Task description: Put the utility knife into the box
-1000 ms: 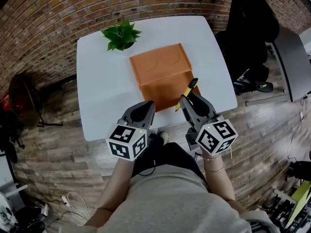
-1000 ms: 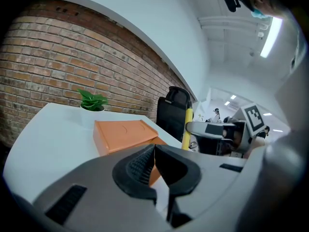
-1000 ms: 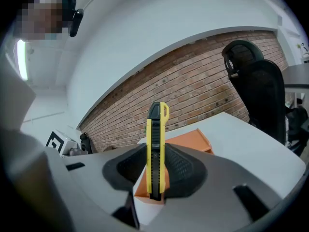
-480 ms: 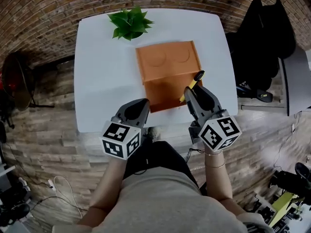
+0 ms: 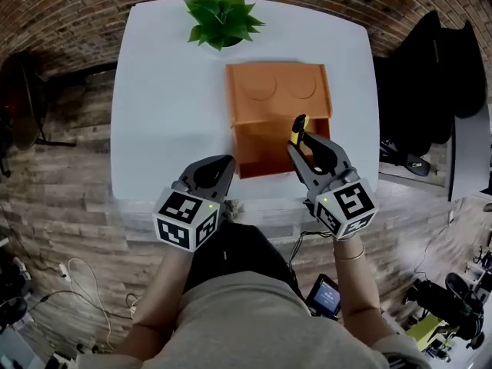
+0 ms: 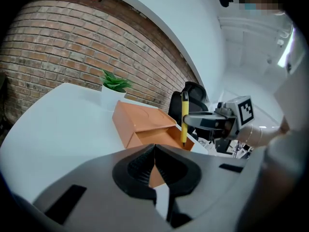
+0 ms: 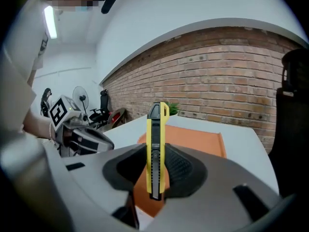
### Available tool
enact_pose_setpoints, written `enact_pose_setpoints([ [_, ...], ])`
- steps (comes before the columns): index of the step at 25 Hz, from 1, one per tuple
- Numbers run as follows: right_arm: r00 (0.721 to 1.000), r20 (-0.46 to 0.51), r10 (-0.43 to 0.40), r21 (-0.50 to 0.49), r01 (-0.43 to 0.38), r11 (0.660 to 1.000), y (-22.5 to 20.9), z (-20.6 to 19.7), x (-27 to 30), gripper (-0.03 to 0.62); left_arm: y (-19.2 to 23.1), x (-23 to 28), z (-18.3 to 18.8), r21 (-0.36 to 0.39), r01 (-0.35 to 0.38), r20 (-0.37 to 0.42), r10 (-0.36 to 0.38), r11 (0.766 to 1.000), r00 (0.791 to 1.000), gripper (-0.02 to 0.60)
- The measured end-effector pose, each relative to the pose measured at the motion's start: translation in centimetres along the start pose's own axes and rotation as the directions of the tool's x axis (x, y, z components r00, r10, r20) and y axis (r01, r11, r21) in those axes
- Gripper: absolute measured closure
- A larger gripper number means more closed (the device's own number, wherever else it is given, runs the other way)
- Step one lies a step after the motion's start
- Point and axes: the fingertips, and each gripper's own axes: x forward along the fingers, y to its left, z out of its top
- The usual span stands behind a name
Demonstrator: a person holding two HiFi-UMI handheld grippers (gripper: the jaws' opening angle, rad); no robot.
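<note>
right gripper [image 5: 301, 143] is clamped tight on the yellow utility knife [image 7: 157, 124], pads squeezing its lower half, and the knife stands upright between them. from the head view it hangs over the right side of the open orange box [image 5: 261, 151], not yet inside, lower end pointing down toward the tray. the box sits on the white table [image 5: 169, 106], lid lying open toward the potted plant [image 5: 223, 18]. left gripper [image 6: 153, 163] sits at the table's near edge, jaws pressed together, nothing between them.
</note>
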Motion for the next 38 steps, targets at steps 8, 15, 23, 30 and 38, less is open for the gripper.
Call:
enact_pose_setpoints([
  [8, 0.976, -0.187, 0.114, -0.313, -0.169, 0.935, 1.5, -2.5, 2.9, 0.480, 0.0, 1.2, 0.0, -0.007, 0.040, 0.039, -0.040, 0.999, 0.998, 0.575],
  [15, 0.919, -0.372, 0.127, -0.470, -0.305, 0.828, 1.3, -6.3, 4.5, 0.480, 0.1, 1.6, 0.0, -0.036, 0.058, 0.078, -0.055, 0.998, 0.995, 0.575],
  [23, 0.846, -0.525, 0.095, -0.556, -0.425, 0.714, 1.8, -10.2, 6.3, 0.480, 0.6, 1.5, -1.2, -0.059, 0.045, 0.070, -0.041, 0.997, 0.997, 0.575],
  [30, 0.813, -0.580, 0.053, -0.514, -0.415, 0.750, 0.7, -11.5, 6.8, 0.479, 1.2, 1.4, -1.3, -0.059, 0.037, 0.064, -0.033, 0.998, 0.997, 0.575],
  [38, 0.804, -0.591, 0.059, -0.433, -0.378, 0.818, 0.3, -12.1, 6.9, 0.479, 1.2, 1.4, -1.6, -0.060, 0.045, 0.049, -0.042, 0.997, 0.998, 0.575],
])
